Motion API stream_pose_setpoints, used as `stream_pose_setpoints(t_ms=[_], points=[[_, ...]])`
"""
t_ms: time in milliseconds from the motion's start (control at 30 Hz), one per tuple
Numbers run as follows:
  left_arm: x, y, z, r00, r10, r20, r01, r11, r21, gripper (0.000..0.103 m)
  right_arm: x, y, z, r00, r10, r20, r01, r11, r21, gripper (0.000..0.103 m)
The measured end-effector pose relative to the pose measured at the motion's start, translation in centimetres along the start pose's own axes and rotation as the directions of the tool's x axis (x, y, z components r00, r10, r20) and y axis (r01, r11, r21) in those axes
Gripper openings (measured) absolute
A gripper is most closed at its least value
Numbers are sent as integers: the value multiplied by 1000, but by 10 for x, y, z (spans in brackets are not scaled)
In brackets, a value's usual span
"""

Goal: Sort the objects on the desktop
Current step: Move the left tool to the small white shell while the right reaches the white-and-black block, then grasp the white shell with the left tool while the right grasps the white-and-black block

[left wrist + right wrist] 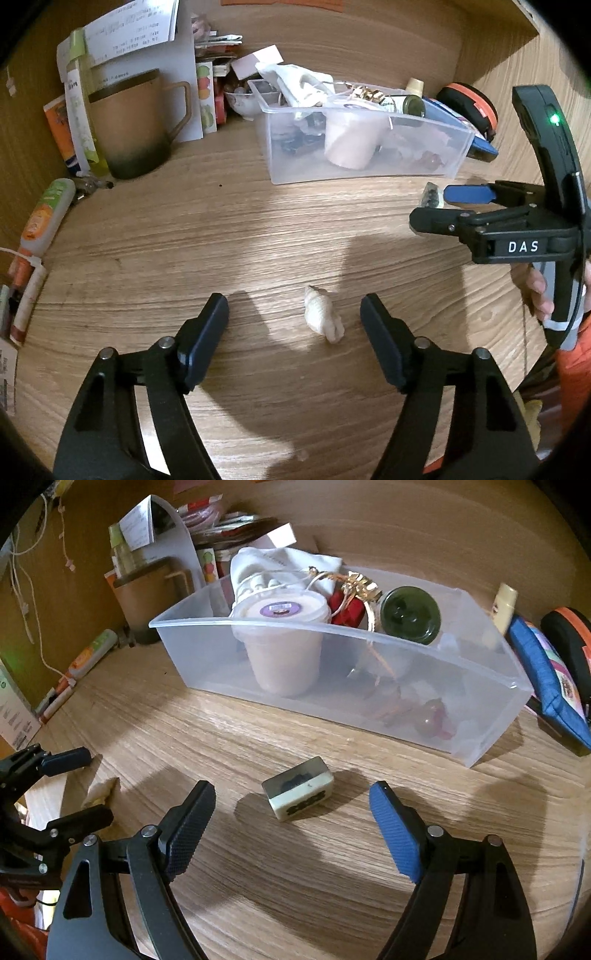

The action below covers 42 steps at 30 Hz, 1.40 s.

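Shell [323, 315] and block [298, 793], the last two loose pieces on the wooden desk [240, 236], lie apart from each other in front of a clear bin [491, 738] already crowded with a pink tub [282, 646], a green jar [410, 614], a white pouch [280, 566] and trinkets. The left gripper [294, 321] stands wide around the cream shell, its dark pads clear of it on either side; the right gripper [291, 808] is likewise spread wide, with the small block between its fingers, untouched. Neither tool holds anything.

The ridged, tapering shell looks liable to squirt sideways or chip if the pads close off-centre. The block sits askew to the right fingers and could twist out of a corner grip. With the bin so full, a dropped piece might bounce off the tub or jar and land back outside. The two tools also work near each other, so a hasty lift could knock them together.

The desk is pale wood-grain laminate, boxed by wooden walls. A brown mug [136, 125], papers [125, 33], tubes [46, 218] and pouches [546, 679] crowd its edges under harsh, patchy light.
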<state>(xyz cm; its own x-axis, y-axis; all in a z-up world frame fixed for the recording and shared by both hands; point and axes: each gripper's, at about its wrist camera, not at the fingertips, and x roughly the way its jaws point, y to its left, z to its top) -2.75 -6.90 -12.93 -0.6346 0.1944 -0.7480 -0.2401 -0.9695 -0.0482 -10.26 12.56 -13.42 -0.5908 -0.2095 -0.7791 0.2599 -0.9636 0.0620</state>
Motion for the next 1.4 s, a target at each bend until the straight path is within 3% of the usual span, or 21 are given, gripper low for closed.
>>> stream_pose_setpoints(t_ms=[167, 333, 467, 1000, 1400], points=[[0, -3, -2, 999, 35, 8, -36, 999, 16, 64, 4, 0, 0, 1000, 16, -21, -16, 1000, -4, 72], [-1, -2, -3, 998, 54, 15, -54, 998, 13, 59, 4, -3, 1, 1000, 24, -17, -23, 1000, 4, 69], [-2, -4, -3, 999, 45, 19, -46, 999, 27, 48, 3, -3, 1, 1000, 27, -14, -27, 1000, 9, 67], [-3, -9, -2, 999, 54, 7, -54, 998, 30, 20, 0, -4, 2, 997, 82, 1, -82, 996, 26, 36], [0, -6, 2, 1000, 23, 6, -23, 999, 25, 18, -5, -3, 2, 994, 97, 42, -98, 995, 30, 34]])
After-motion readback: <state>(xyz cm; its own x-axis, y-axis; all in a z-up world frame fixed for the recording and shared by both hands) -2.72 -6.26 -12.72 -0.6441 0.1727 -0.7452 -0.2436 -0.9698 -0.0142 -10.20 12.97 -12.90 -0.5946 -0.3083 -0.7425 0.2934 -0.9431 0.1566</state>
